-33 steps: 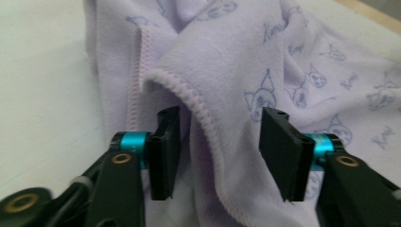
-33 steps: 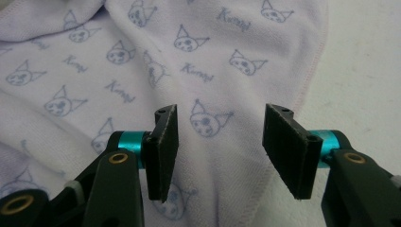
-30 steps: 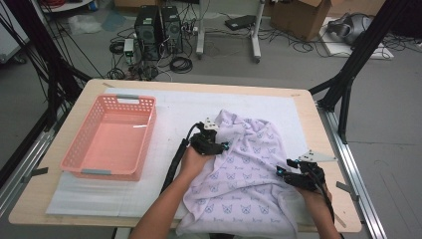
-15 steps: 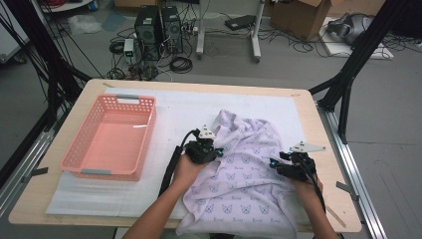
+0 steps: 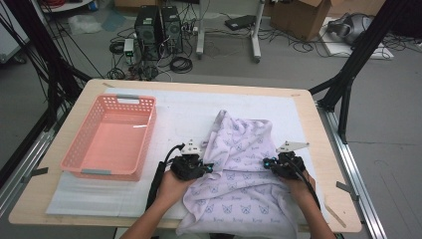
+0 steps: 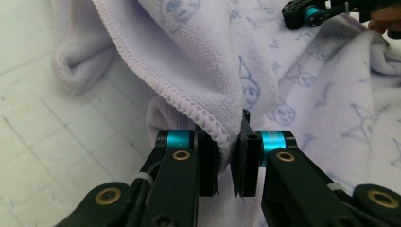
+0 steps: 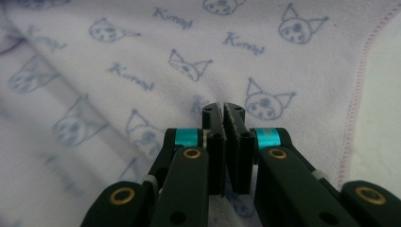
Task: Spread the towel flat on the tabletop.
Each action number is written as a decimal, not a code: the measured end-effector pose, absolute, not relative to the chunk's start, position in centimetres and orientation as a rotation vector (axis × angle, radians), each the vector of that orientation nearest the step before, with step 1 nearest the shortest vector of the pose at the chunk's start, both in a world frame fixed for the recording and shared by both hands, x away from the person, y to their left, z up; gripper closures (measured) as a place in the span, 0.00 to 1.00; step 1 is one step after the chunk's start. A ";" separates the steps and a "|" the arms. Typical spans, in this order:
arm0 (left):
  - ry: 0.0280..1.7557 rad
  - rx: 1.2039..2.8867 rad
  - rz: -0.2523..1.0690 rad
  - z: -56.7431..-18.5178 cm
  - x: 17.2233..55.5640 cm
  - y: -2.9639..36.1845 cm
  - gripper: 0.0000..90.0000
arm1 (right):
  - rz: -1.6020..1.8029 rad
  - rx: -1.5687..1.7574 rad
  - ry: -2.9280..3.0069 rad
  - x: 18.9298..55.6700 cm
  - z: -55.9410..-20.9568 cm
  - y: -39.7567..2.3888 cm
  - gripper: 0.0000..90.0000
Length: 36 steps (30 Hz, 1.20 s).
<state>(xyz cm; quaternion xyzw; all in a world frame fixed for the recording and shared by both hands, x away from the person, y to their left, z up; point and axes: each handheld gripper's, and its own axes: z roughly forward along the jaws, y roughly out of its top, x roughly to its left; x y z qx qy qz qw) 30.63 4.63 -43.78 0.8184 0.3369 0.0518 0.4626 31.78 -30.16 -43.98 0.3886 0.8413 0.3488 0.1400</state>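
**Two grippers pinching a lilac towel**

While a person's forearms reach in from the near edge of the table (image 5: 318,119), a crumpled lilac towel (image 5: 239,169) printed with small cat faces lies just right of a pink basket (image 5: 112,137) and hangs over the table's near edge. Between basket and towel, the left gripper (image 5: 201,167) has just closed its jaws, and they pinch the towel's stitched hem (a thick fold bunches between the pads (image 6: 208,156)). On the towel's far side from the basket, the right gripper (image 5: 271,163) has also just closed its jaws, which are nearly shut, with a thin layer of towel between them.
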 end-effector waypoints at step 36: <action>0.948 1.944 0.295 -41.4 38.1 3.7 0.58 | 1.180 1.161 2.283 29.2 -42.2 -33.2 0.65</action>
